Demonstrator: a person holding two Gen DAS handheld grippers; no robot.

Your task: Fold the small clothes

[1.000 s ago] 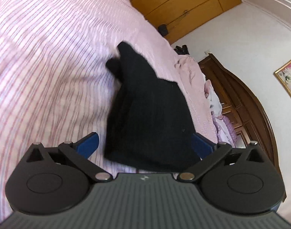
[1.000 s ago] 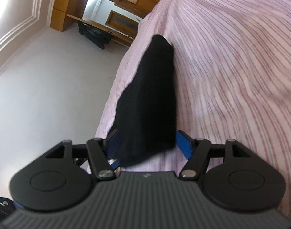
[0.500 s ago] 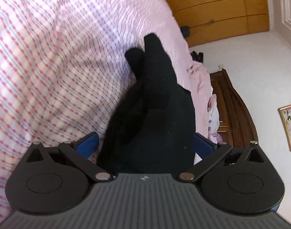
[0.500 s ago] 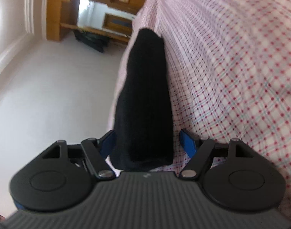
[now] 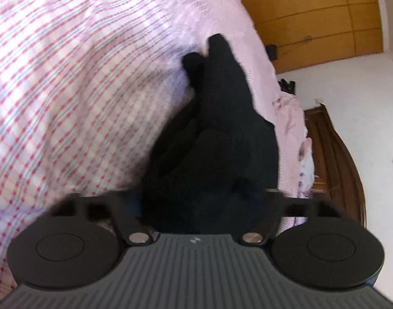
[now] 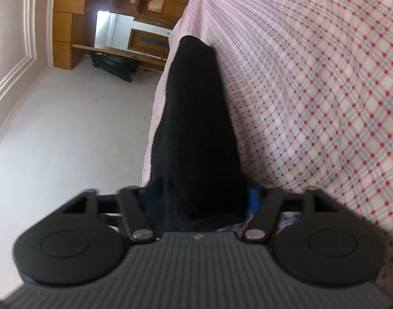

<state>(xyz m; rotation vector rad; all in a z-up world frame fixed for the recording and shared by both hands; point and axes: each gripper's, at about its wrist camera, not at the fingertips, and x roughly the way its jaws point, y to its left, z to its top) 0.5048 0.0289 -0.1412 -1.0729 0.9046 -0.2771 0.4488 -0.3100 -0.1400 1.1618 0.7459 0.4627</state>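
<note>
A black garment (image 5: 222, 128) lies bunched on the pink checked bedsheet (image 5: 80, 77). In the left wrist view its near end fills the gap of my left gripper (image 5: 206, 200), whose jaws are closing. The cloth hides the pads, which meet its sides. In the right wrist view the same black garment (image 6: 196, 116) runs away from me as a long narrow fold near the edge of the bedsheet (image 6: 312, 77). My right gripper (image 6: 203, 195) is closing on its near end, a blue pad (image 6: 252, 197) against each side.
A wooden wardrobe (image 5: 312, 13) stands beyond the bed. Crumpled pink bedding (image 5: 291, 118) lies in front of a dark wooden headboard (image 5: 333, 154). In the right wrist view a wooden desk (image 6: 114, 51) with a dark bundle (image 6: 111, 64) stands against a pale wall (image 6: 67, 128).
Both grippers have narrowed from wide open onto the garment's near end. Both views have rolled and drawn closer, so the cloth now fills each gap.
</note>
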